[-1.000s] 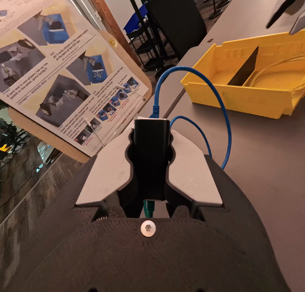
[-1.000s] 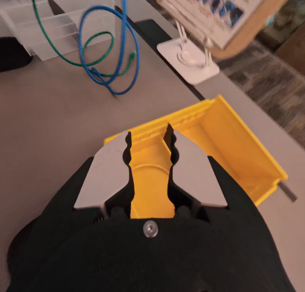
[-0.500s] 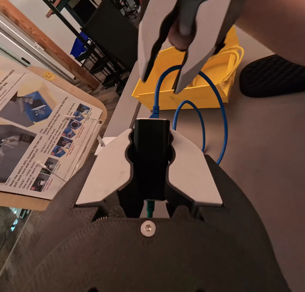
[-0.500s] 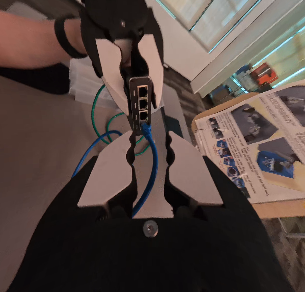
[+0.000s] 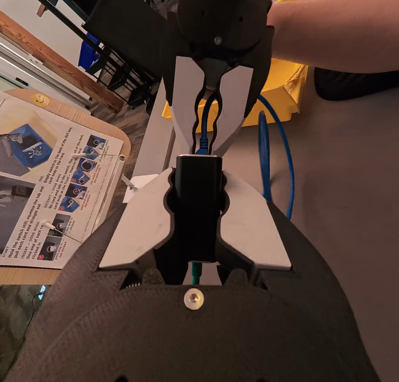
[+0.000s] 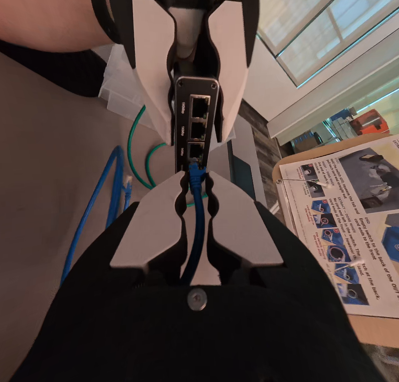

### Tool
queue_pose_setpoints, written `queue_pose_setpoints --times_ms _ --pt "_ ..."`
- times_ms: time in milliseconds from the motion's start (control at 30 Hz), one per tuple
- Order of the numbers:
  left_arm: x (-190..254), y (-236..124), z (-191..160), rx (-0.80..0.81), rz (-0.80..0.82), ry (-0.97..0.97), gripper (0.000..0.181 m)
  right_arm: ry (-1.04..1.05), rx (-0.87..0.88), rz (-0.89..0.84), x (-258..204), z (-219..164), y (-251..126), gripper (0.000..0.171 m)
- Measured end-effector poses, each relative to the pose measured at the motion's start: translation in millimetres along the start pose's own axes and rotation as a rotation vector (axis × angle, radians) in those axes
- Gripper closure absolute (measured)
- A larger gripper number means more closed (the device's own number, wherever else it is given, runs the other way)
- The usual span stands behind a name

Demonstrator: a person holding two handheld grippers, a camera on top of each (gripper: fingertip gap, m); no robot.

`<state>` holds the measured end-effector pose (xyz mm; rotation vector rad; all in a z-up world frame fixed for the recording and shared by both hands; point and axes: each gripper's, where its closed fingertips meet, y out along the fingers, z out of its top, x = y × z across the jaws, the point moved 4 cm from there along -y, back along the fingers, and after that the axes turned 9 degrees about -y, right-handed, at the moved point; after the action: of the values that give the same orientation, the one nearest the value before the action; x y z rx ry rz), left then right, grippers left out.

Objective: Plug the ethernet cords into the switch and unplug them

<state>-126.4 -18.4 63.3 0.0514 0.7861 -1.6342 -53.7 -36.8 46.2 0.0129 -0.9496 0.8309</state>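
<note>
The left gripper (image 5: 198, 177) clenches the black switch (image 5: 198, 207), held above the grey table (image 5: 345, 199). The right gripper (image 6: 195, 175) is released, its fingers flanking the blue cord (image 6: 197, 216) plugged into the switch's nearest port. Far right, a yellow bin (image 5: 278, 104); its contents cannot be made out.

Left tongs (image 5: 198, 173) clamped, right tongs (image 6: 195, 174) parted

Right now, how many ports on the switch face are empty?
3: the top port, the middle one and the third, stacked on the switch. Below them, the blue cord fills one.
</note>
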Motion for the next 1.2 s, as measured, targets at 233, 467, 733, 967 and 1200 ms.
queue_pose_setpoints --times_ms 233,467,733,967,1200 --pt "-4.4 -2.3 -5.2 -0.031 0.046 0.0 0.144 0.031 -0.007 -0.046 3.5 -0.7 5.2 0.157" --pt "-14.9 9.3 -26.2 -0.139 0.204 0.059 0.133 -0.027 -0.176 -0.107 5.7 3.1 5.9 0.157" --pt "-15.3 9.6 -21.4 -0.169 0.271 0.166 0.136 -0.102 -0.213 -0.165 7.7 10.9 0.7 0.156" --pt "-15.4 7.2 -18.9 -0.164 0.289 0.201 0.136 -0.149 -0.133 -0.21 7.7 15.6 -0.6 0.155" --pt "-13.3 8.0 -18.8 -0.192 0.241 0.19 0.137 -0.154 -0.102 -0.191 3.5 13.4 -0.3 0.157"
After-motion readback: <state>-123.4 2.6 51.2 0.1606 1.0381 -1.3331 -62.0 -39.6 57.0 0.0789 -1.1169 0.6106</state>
